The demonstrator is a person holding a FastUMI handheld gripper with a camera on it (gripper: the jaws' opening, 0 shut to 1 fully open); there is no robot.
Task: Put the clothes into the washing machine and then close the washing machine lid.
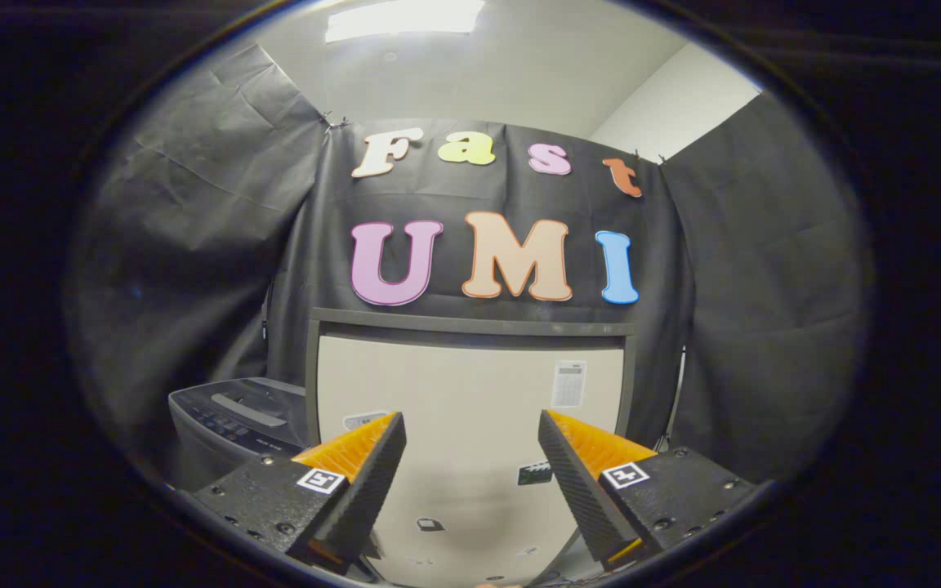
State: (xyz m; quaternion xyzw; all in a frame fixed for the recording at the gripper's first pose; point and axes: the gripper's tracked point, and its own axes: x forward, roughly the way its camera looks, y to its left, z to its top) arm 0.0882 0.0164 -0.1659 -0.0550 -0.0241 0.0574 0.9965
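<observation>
The washing machine's lid (470,384) stands raised upright ahead of me, its pale underside with dark rim facing the camera. The machine's grey control panel (229,416) with buttons shows to the left of the lid, behind my left finger. My gripper (470,433) is open, its two orange-and-black fingers (372,465) spread wide in front of the lid's underside with nothing between them. I cannot see any clothes or the drum opening.
Black cloth walls enclose the booth behind and on both sides of the machine. A white ceiling with a light panel (405,16) is overhead. Small stickers (568,384) sit on the lid's underside.
</observation>
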